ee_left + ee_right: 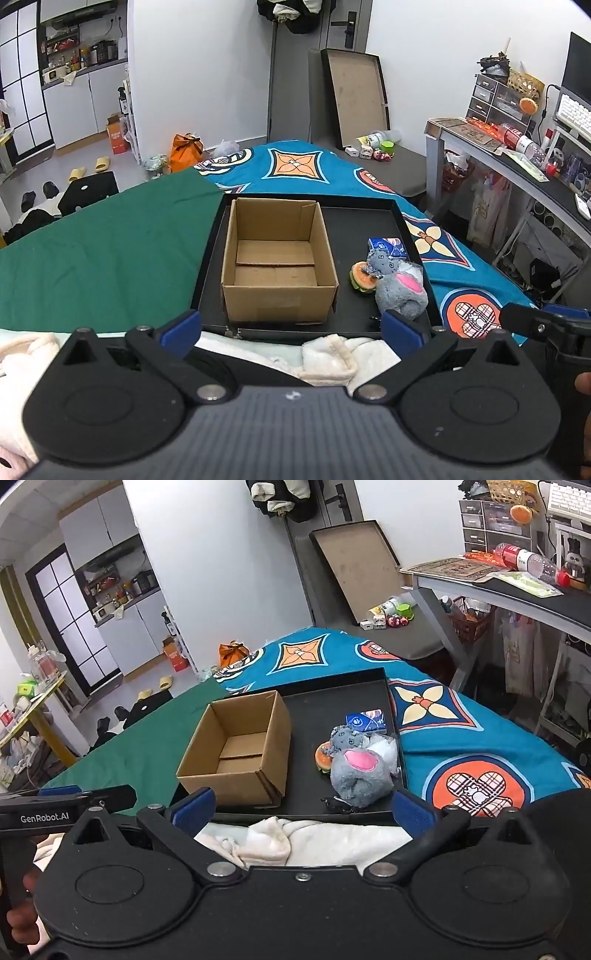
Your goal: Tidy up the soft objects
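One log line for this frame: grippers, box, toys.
left gripper open, empty | right gripper open, empty | cardboard box empty | grey plush on black tray

The box [279, 264] is plain brown corrugated cardboard, matt, standing on a smooth black tray [373, 221] with a dull sheen. Right of it, the grey plush toy [400, 295] looks fuzzy — pink felt patch on top. The near white cloth [314, 840] is fleecy; the bedcover [469, 273] is printed fabric.
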A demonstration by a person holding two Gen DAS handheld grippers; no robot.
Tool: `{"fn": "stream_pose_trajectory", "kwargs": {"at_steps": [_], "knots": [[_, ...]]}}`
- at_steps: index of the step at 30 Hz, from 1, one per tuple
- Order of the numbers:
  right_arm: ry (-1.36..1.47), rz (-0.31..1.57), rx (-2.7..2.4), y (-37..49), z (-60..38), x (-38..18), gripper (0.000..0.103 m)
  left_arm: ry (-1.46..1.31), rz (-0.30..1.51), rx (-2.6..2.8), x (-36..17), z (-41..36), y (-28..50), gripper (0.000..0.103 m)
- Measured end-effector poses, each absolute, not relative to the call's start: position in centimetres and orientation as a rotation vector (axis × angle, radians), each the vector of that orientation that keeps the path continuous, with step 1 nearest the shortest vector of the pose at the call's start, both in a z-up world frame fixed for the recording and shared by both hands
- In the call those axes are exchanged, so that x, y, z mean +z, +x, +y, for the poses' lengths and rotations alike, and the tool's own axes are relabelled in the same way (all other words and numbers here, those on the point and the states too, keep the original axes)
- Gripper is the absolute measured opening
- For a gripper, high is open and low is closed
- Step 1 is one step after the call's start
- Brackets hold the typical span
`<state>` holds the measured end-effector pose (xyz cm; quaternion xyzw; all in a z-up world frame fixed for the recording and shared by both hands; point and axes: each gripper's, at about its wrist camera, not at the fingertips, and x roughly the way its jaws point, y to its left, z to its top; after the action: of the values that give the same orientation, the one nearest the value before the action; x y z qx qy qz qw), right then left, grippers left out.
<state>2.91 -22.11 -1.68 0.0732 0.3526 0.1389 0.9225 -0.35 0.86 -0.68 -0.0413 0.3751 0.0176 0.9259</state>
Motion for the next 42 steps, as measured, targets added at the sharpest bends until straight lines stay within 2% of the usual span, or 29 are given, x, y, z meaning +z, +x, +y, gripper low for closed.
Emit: {"fn": "stream_pose_trajectory", "kwargs": {"at_steps": [42], "knots": [[0.128, 0.728, 0.259, 2.47, -21.55, -1.33, 0.103, -0.093, 0.773, 0.045, -0.27, 1.41, -0.89, 0.103]]}}
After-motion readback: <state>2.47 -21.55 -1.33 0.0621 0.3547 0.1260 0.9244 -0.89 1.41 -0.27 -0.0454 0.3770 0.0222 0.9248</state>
